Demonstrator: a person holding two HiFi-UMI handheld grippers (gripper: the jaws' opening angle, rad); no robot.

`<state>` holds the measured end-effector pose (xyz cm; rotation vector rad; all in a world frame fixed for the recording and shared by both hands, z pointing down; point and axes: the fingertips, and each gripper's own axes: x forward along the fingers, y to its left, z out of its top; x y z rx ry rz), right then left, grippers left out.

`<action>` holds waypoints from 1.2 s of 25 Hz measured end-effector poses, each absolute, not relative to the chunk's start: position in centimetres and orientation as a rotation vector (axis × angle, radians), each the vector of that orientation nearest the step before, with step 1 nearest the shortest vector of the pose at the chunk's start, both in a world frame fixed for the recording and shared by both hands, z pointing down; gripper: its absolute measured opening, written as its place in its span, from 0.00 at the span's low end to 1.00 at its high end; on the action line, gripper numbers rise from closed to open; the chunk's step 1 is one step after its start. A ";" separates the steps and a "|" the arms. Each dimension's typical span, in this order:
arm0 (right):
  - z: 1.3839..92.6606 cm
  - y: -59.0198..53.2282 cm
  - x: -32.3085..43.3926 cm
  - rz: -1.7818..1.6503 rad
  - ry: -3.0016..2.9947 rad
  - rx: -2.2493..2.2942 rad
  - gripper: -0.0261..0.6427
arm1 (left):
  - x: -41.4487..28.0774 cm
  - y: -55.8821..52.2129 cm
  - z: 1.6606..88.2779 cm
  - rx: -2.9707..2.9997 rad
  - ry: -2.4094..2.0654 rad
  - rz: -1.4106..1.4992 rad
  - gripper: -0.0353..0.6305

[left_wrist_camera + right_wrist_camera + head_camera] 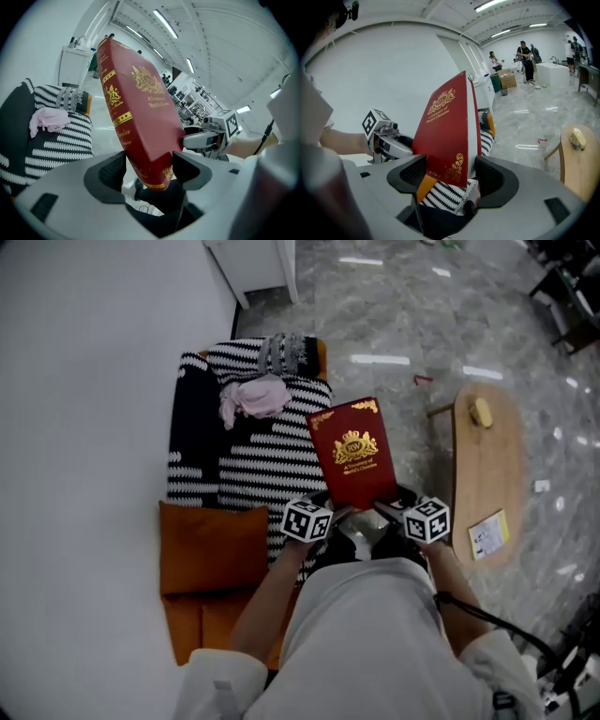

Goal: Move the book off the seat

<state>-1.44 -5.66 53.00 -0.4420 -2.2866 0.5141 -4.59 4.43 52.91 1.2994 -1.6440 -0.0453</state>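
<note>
A dark red book with gold print is held up off the seat, over its right edge. Both grippers hold the book's near end. My left gripper is shut on the lower left corner, my right gripper on the lower right. In the left gripper view the book stands tilted between the jaws of my left gripper, spine facing me. In the right gripper view its cover and white page edge fill the gap of my right gripper. The orange seat lies below, under a black-and-white striped blanket.
A pink cloth and a grey knitted piece lie on the blanket's far end. A low wooden table stands to the right with a yellow object and a card. A white cabinet stands beyond the seat.
</note>
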 end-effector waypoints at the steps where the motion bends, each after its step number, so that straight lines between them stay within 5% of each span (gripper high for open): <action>1: 52.9 -6.2 -1.1 0.523 -2.293 -0.433 0.56 | -4.3 3.8 52.8 1.307 -1.638 -0.033 0.51; 30: 54.0 -29.8 20.7 0.662 -2.370 -0.120 0.56 | 14.8 -21.0 54.1 1.517 -1.455 0.125 0.51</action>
